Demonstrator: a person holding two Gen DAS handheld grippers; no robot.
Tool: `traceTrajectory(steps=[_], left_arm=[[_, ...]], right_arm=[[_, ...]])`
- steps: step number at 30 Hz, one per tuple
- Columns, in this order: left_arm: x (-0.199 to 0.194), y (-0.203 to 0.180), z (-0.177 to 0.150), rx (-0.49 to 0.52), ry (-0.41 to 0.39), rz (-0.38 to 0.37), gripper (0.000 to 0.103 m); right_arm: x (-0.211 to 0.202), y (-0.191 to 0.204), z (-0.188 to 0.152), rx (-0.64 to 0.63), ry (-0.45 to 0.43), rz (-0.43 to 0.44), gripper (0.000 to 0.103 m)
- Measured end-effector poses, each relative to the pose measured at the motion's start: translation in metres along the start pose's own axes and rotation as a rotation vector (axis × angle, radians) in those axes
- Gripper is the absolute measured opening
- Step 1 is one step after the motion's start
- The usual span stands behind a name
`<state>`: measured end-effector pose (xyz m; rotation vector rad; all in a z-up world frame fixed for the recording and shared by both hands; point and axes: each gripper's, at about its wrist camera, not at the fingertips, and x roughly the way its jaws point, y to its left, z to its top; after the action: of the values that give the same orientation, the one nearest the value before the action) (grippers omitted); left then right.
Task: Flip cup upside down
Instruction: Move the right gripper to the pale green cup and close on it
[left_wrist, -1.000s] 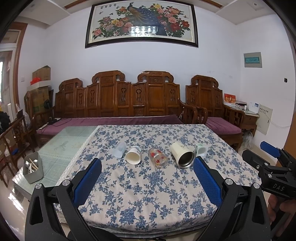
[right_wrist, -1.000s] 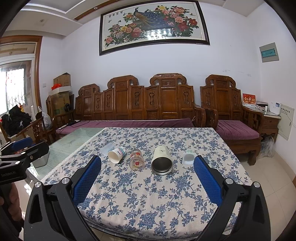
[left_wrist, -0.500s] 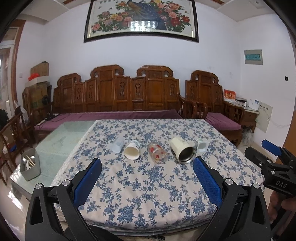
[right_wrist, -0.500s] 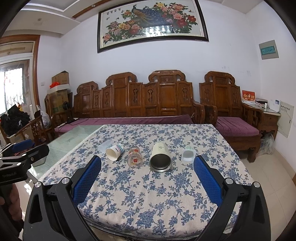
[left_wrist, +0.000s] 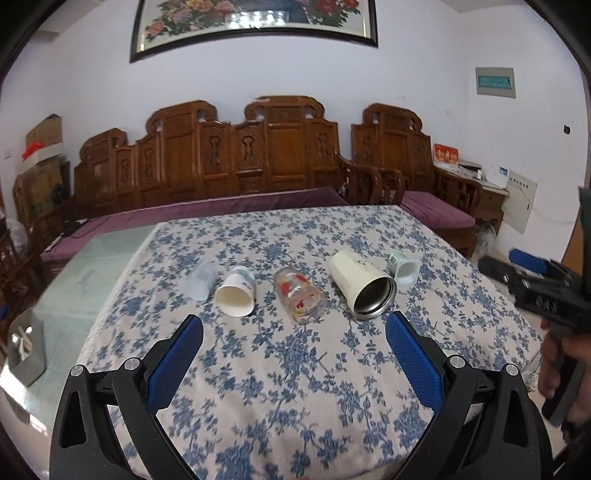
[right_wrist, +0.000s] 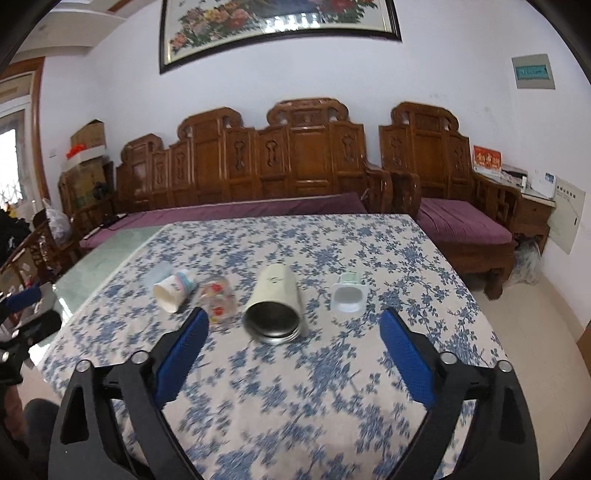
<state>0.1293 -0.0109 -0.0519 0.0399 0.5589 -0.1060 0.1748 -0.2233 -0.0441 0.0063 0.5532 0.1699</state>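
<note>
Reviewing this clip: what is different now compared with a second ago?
Both open grippers, left and right, have moved forward and tipped down toward the row of cups, now nearer and larger in both views. Nothing was gripped or released. The steel-lined cup, paper cup and glass still lie on their sides.

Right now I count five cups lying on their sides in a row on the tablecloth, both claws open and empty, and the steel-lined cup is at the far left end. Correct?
Not quite. The steel-lined cup is second from the right, beside the small plastic cup, as the left wrist view shows. The rest stands: left claw and right claw are open and empty.
</note>
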Motion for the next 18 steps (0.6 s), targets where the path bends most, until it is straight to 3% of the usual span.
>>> traceTrajectory(steps=[9,18], left_arm=[[0.077,0.001,0.009,0.014,0.077,-0.057,0.095],[0.125,-0.004,0.001,0.029,0.146,-0.113,0.095]], right_arm=[[0.100,-0.036,0.033,-0.012,0.121,-0.031,0.079],[0.205,-0.064,0.045,-0.005,0.299,-0.045,0.070]])
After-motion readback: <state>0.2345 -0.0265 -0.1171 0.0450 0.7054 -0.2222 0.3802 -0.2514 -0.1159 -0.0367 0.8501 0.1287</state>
